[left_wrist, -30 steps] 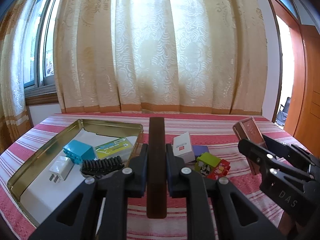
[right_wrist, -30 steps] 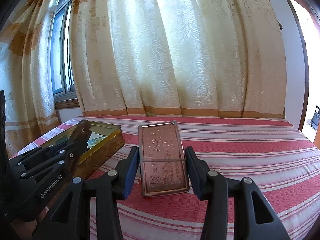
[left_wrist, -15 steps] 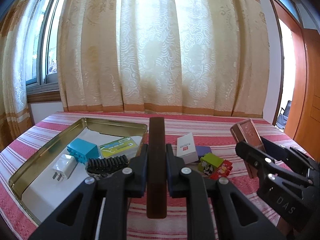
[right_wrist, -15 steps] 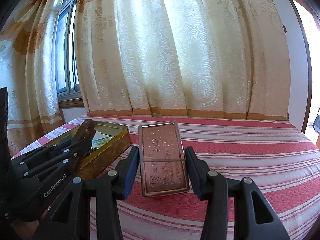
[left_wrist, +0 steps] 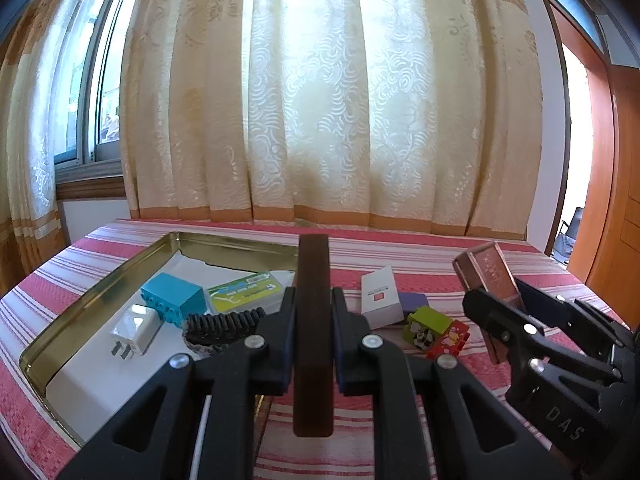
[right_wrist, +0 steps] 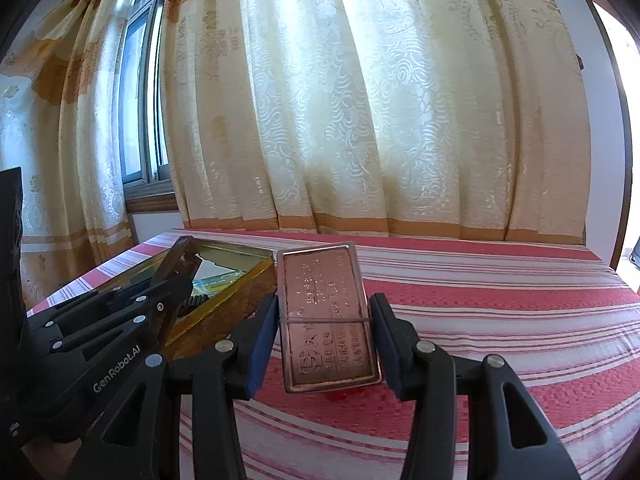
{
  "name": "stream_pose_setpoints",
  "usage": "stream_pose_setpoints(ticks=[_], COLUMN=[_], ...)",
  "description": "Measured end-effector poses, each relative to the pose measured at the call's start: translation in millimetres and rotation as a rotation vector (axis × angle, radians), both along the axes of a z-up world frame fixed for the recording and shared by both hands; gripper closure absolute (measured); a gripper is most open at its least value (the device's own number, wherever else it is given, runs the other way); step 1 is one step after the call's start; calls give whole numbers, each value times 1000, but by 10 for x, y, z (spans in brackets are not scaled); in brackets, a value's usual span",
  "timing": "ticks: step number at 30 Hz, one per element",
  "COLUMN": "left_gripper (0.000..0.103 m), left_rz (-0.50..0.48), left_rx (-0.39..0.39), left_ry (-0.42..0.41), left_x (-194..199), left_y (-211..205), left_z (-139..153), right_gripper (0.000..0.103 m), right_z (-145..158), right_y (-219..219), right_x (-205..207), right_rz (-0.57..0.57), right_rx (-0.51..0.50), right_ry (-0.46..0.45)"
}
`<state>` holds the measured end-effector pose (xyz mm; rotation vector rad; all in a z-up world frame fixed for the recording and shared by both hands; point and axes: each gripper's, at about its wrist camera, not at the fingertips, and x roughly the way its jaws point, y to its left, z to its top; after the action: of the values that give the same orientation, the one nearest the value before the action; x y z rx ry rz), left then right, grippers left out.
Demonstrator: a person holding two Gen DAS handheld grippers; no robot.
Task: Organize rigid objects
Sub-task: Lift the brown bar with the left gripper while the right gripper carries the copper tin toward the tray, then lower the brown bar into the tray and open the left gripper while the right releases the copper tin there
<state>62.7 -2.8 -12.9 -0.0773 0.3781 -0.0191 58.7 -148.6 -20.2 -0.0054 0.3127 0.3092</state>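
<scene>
- Left gripper (left_wrist: 313, 312) clamped on one dark brown slab (left_wrist: 313, 320), held on edge above the striped tablecloth (left_wrist: 400, 248), pads (left_wrist: 285, 332) pressing both broad faces.
- Right gripper (right_wrist: 322, 332) closed on one copper-toned tin (right_wrist: 326, 316), embossed face toward the lens (a thin band across its middle), fingers (right_wrist: 262, 340) against its two long sides.
- Same tin seen from the left wrist view, tilted and lifted off the cloth at far right.
- One gold metal tray (left_wrist: 100, 292) on the left half of the table, holding four pieces: one white plug adapter (left_wrist: 134, 330), one teal block (left_wrist: 172, 294), one green-and-white card box (left_wrist: 248, 290), one black ridged piece (left_wrist: 224, 322).
- Four loose items bunched on the cloth just right of the tray: one white box (left_wrist: 380, 296), one purple block (left_wrist: 414, 302), one lime-green block (left_wrist: 430, 322), one red piece (left_wrist: 450, 338), the last three touching or nearly so.
- Tray's near-right corner hidden behind the left fingers; its far rim close to the table's back edge.
- Bare cloth across the right and far side of the table, up to the cream curtain (right_wrist: 360, 120).
</scene>
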Motion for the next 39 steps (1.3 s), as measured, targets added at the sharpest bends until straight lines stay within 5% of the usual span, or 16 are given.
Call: stream_pose_setpoints(ticks=[39], left_gripper=[89], left_rz=[51], left_rx=[-5], left_ry=[-25], left_x=[-63], left_y=[401], left_z=[4], right_gripper=[54], right_z=[-13], right_y=[398], right_x=[-6], right_rz=[62], right_rx=[-25], right_ry=[5])
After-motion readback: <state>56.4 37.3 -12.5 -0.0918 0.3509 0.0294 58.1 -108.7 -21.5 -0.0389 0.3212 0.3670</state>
